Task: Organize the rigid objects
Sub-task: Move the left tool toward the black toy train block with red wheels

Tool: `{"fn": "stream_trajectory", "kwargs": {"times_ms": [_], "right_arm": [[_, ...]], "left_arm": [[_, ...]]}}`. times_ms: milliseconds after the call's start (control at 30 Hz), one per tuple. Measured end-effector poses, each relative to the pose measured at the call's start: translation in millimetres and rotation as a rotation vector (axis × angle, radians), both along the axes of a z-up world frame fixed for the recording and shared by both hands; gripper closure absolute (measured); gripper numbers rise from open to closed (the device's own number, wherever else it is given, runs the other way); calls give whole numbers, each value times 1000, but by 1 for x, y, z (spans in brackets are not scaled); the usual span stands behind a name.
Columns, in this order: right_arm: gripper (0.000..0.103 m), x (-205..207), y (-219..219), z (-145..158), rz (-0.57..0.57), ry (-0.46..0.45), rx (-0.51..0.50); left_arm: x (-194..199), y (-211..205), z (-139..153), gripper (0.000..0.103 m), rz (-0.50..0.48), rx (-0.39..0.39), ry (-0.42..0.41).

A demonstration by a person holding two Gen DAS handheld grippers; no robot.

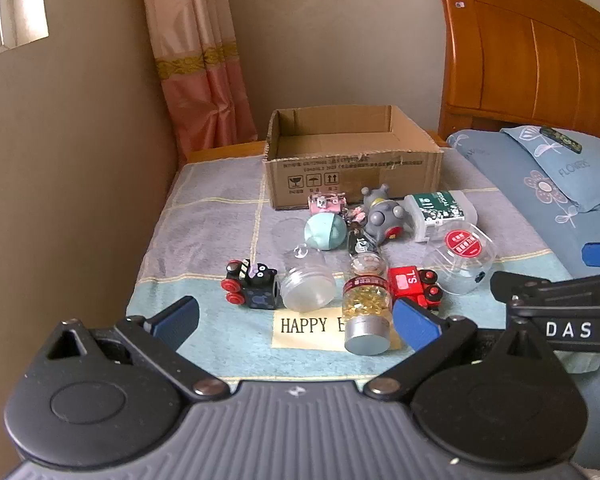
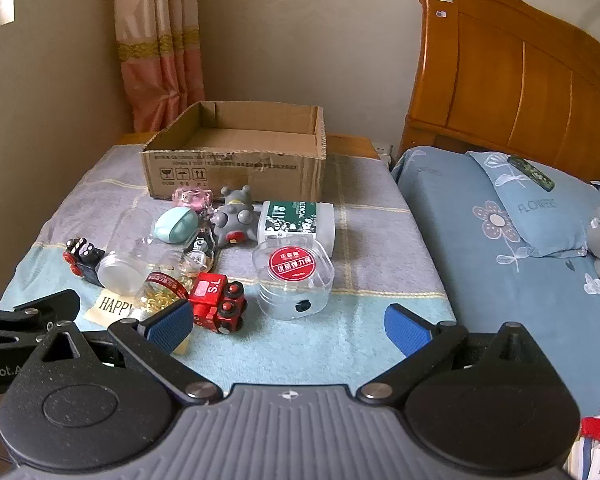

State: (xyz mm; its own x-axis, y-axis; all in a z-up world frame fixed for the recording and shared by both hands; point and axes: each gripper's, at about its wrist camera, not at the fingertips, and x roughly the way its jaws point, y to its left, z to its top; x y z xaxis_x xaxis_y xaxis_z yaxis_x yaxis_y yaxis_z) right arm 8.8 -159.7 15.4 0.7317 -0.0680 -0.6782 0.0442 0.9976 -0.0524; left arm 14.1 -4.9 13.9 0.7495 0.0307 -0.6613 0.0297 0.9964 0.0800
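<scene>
An empty cardboard box (image 1: 352, 160) (image 2: 236, 160) stands at the back of a cloth-covered table (image 1: 204, 208). In front of it lie a red toy train (image 1: 414, 284) (image 2: 218, 304), a black toy train (image 1: 252, 284) (image 2: 82, 260), a clear jar with a frosted lid (image 1: 306, 280) (image 2: 126, 256), a bottle of yellow capsules (image 1: 366, 312) (image 2: 162, 290), a clear tub with a red label (image 1: 462, 258) (image 2: 294, 280), a grey mouse toy (image 1: 382, 216) (image 2: 236, 220), a teal case (image 1: 325, 230) (image 2: 177, 224) and a white box with a green label (image 1: 440, 212) (image 2: 298, 220). My left gripper (image 1: 296, 322) and right gripper (image 2: 288, 324) hover open near the front edge, nothing between their fingers.
A bed with a blue flowered cover (image 2: 500, 240) and a wooden headboard (image 2: 520, 80) stands right of the table. A wall and a pink curtain (image 1: 200, 60) close off the left and back. A yellow card reading HAPPY (image 1: 304, 326) lies under the bottle.
</scene>
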Motion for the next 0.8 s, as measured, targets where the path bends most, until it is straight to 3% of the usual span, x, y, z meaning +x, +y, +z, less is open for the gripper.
{"fn": "stream_trajectory", "kwargs": {"times_ms": [800], "right_arm": [[0,2,2,-1,-4,3,-12]], "left_arm": [[5,0,-1,1,-18,7,1]]}}
